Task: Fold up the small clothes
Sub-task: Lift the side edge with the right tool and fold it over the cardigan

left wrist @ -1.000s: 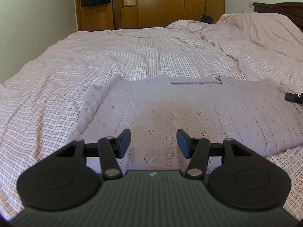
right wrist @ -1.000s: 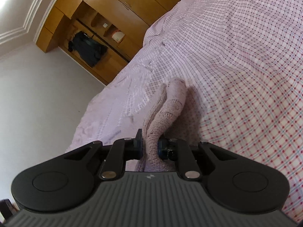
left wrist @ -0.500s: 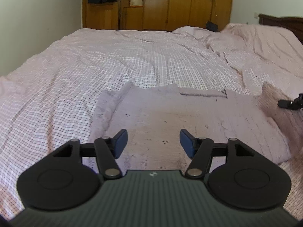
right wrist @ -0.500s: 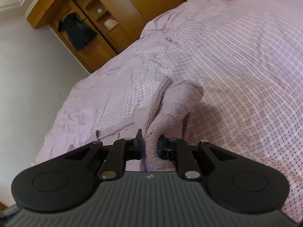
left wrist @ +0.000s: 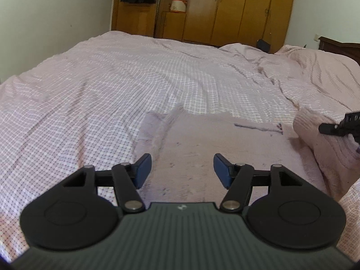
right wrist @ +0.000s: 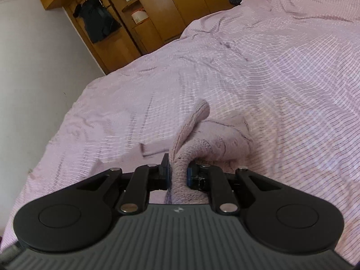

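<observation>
While the knitted pink garment (left wrist: 198, 155) is lying spread flat on the bed (left wrist: 108, 94), the left tool (left wrist: 181, 168) is hovering just above its near part with its jaws standing apart, nothing between the blue pads (left wrist: 142, 168). Its long axis is running across the left wrist view, from a rumpled edge at the left to a raised end at the right. That right end is lifting off the bed, pinched in the right tool (left wrist: 337, 127), whose jaws are clamping tight on a bunched fold of the knit (right wrist: 180, 171). Beyond the right tool, the lifted cloth is curling upward into a narrow peak pointing away from the camera, toward the wooden wardrobe (right wrist: 157, 11).
</observation>
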Tool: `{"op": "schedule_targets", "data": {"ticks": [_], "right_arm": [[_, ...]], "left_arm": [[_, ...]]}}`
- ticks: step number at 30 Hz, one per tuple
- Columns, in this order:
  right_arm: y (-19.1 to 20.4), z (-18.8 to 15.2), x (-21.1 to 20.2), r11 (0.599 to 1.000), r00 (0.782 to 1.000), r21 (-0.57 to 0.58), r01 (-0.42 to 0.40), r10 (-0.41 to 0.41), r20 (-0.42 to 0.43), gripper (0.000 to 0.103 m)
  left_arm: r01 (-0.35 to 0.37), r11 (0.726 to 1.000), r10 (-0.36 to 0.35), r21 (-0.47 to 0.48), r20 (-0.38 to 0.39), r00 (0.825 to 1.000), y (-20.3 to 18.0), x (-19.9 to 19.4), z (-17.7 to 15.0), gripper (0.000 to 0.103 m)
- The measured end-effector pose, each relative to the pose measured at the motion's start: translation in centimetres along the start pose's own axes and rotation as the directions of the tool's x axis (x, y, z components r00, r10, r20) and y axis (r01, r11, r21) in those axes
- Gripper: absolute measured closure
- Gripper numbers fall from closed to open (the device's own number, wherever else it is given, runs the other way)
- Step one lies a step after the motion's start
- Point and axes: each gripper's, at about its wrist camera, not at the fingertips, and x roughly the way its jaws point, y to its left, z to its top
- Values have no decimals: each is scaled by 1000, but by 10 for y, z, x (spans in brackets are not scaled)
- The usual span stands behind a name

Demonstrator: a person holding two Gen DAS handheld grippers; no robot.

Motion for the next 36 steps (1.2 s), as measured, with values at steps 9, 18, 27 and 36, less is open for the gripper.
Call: {"op": "schedule_targets", "data": {"ticks": [9,18,27,36], "right_arm": [[66,-18,17,1000,1000,-15,-7,7,-13,89],[133,-47,19,978,1000,-207,23,-24,-1,89],[166,-67,29,966,998,-251,54,-57,-4,88],[207,-87,46,940,999,-340,43,-46,-2,88]], "left_arm": [[-11,999,11,-48,-13,1000,27,7,-2,40],[11,993,-11,-116,-1,1000,45,8,4,40],[46,983,-45,-179,12,999,53,11,11,40],[50,959,-49,-278,13,999,91,12,13,40]]}}
